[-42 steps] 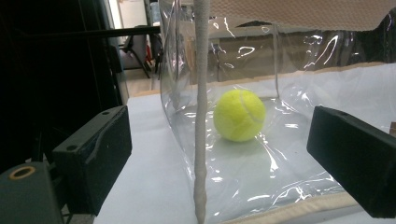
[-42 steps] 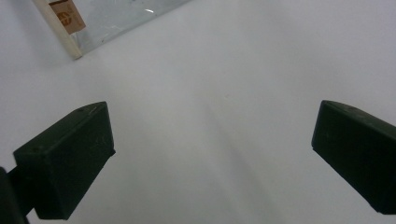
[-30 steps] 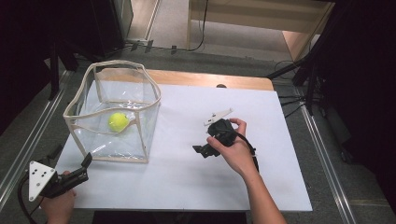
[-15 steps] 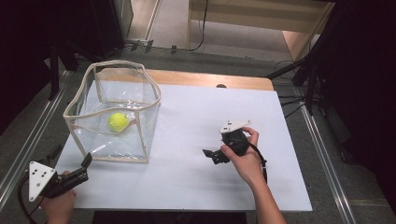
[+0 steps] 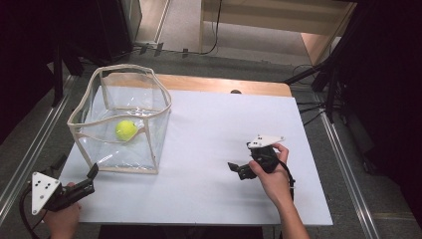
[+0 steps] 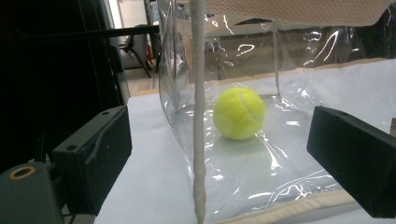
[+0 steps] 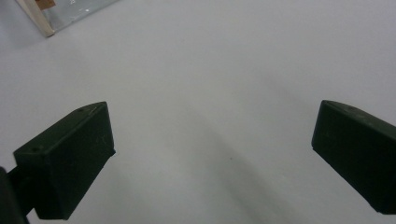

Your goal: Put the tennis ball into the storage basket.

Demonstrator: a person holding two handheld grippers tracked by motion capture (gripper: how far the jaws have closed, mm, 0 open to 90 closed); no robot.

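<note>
A person sits at a white counter (image 5: 209,149) with a hand-held gripper in each hand. Over the last second the right hand-held gripper (image 5: 234,168) has pulled back from the middle of the counter toward the near right. It now rests low over bare counter, well apart from everything else. Its jaws are spread wide with nothing between them, and the right gripper view looks down on plain white surface (image 7: 210,93), with a corner of the bin at the upper left edge.

The tennis ball (image 5: 126,130), bright yellow-green, lies on the floor of a clear plastic bin (image 5: 79,132) with a cream fabric rim. The bin stands at the far left of the counter. The ball has not shifted in that time. The retreat of the empty right gripper suggests the ball has been delivered and this hand's part is likely finished.

The left hand-held gripper (image 5: 93,170) has stayed at the near left corner of the counter, just beside the bin's near left corner. Its jaws are also spread and empty. In the left gripper view a cream corner seam (image 6: 199,116) of the bin rises between the jaws. The tennis ball (image 6: 239,113) sits beyond the clear wall, ahead and slightly right.
</note>
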